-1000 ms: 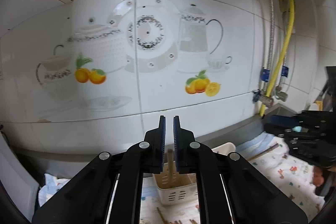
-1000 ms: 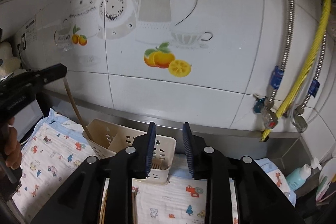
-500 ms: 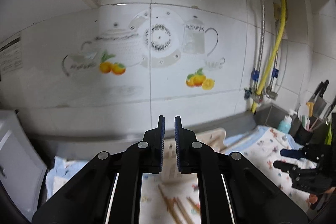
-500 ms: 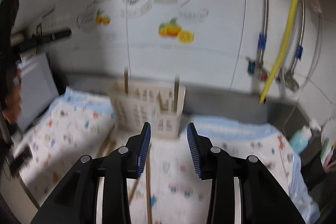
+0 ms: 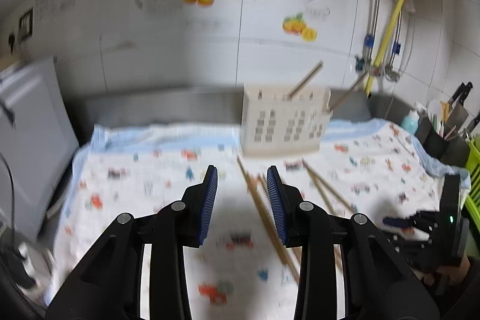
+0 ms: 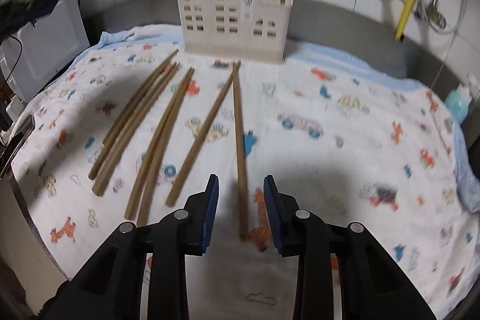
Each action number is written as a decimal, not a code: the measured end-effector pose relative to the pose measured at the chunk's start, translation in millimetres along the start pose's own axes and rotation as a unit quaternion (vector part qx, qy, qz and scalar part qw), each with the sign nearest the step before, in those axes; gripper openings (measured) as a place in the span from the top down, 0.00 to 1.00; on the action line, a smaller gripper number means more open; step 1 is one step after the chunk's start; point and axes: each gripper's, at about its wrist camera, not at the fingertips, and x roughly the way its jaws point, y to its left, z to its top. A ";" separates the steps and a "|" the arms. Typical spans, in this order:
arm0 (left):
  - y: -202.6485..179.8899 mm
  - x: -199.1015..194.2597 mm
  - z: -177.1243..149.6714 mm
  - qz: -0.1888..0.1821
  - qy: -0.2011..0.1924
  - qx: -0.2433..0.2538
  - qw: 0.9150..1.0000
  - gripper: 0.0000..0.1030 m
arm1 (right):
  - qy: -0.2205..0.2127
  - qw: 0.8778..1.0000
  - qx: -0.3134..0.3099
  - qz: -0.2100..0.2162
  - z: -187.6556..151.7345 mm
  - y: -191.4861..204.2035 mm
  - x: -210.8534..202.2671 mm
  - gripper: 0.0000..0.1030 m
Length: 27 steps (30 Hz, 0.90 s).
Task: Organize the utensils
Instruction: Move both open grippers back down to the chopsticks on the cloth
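From the left wrist, the left claw (image 5: 241, 200) hangs released over the patterned cloth (image 5: 150, 179) on the worktop, grasping nothing; loose chopsticks (image 5: 264, 215) lie just ahead of its right finger; the cream holder (image 5: 282, 125) stands by the wall with two chopsticks leaning in it. From the right wrist, the right claw (image 6: 241, 212) is released too; one chopstick (image 6: 240, 146) lies on the cloth, its near end between the fingers, ungripped; six others (image 6: 150, 125) lie to its left; the holder (image 6: 234, 17) stands beyond them.
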 end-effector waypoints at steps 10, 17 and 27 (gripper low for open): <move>8.3 31.2 -76.3 -0.017 0.085 -0.041 0.995 0.66 | 0.015 1.000 0.017 0.004 -6.1 -2.9 18.5 0.80; -9.9 52.9 -94.9 -0.037 0.124 -0.033 0.991 0.66 | 0.011 1.000 0.025 -0.001 -8.0 -4.9 17.5 0.91; -27.0 87.9 -103.3 -0.029 0.156 -0.048 0.986 0.67 | 0.009 0.999 0.036 0.010 -14.9 -8.1 11.2 0.92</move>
